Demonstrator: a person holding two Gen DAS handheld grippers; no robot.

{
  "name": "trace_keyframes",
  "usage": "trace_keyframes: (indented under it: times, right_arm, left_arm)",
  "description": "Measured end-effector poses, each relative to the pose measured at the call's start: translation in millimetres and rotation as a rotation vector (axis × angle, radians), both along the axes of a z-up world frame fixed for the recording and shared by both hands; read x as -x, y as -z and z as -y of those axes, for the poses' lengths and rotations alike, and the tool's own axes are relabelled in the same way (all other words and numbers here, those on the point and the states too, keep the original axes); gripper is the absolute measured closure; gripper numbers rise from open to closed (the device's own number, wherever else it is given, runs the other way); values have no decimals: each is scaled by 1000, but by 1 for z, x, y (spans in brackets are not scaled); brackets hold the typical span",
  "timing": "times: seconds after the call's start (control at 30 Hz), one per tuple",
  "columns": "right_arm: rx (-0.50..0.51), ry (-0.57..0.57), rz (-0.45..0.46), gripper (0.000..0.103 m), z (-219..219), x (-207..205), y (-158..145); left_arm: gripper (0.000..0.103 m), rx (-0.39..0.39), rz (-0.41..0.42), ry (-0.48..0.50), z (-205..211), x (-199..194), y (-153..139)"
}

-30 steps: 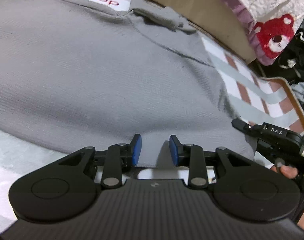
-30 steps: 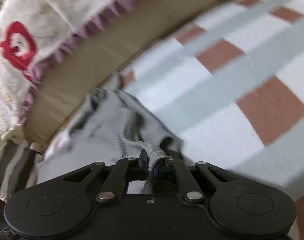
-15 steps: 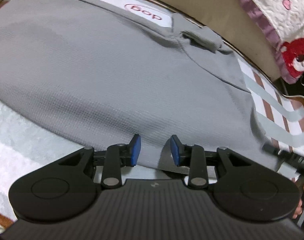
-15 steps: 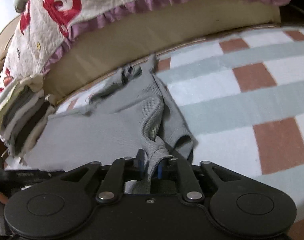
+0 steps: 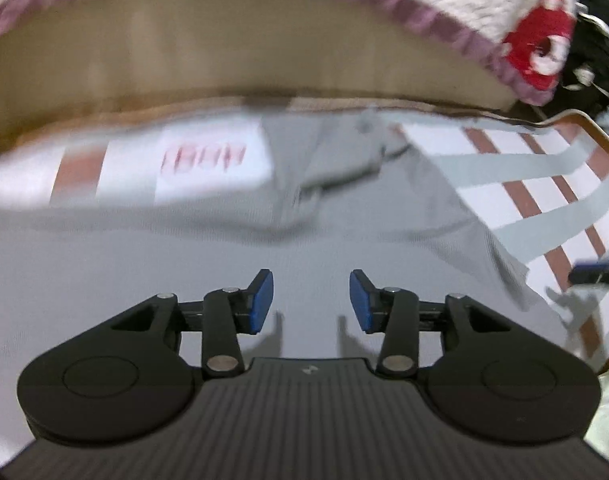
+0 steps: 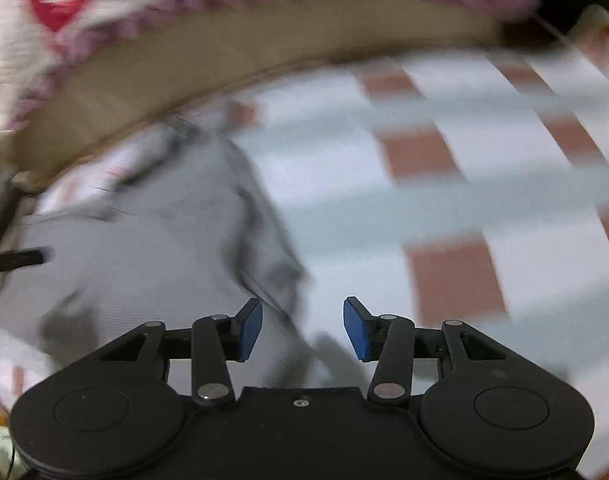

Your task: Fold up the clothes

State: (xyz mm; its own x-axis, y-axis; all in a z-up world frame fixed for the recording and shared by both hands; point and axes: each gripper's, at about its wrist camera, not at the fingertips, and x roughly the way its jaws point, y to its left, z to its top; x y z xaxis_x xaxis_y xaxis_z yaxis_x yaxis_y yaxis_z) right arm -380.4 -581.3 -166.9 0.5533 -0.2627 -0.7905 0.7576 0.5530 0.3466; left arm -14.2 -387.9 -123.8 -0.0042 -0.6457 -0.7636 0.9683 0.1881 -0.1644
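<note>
Above the flat grey knit garment (image 5: 208, 264), my left gripper (image 5: 311, 300) and right gripper (image 6: 302, 329) are both opening (nothing between the blue pads).

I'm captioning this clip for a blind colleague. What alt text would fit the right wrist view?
A blurred view along the right gripper, jaws opening with nothing between them, above the edge of a grey garment lying on a checked blanket of white, pale green and brown. Behind runs a tan edge under a white quilt with red prints and a purple frill.
</note>
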Motion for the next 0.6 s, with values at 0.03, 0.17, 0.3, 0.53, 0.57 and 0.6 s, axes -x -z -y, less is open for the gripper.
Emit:
trace_keyframes:
  times: [0.03, 0.17, 0.3, 0.53, 0.57, 0.6]
  right_arm:
    - [4, -52, 22, 55, 7, -16, -8]
    - [136, -352, -52, 77, 31, -109, -33]
    - [272, -556, -169, 75, 51, -198, -31]
    - [332, -637, -309, 61, 81, -249, 24]
    - [343, -632, -329, 56, 84, -254, 32]
    - [357, -624, -338, 54, 87, -257, 37]
  left_arm:
    - [62, 27, 8, 11, 9, -4, 5]
    - [62, 123, 45, 15, 26, -15, 31]
    - [62, 151, -19, 62, 38, -23, 50]
    - [53, 118, 161, 274, 99, -4, 65]
    - [52, 121, 167, 295, 110, -3, 68]
    - [52, 118, 163, 307, 119, -3, 72]
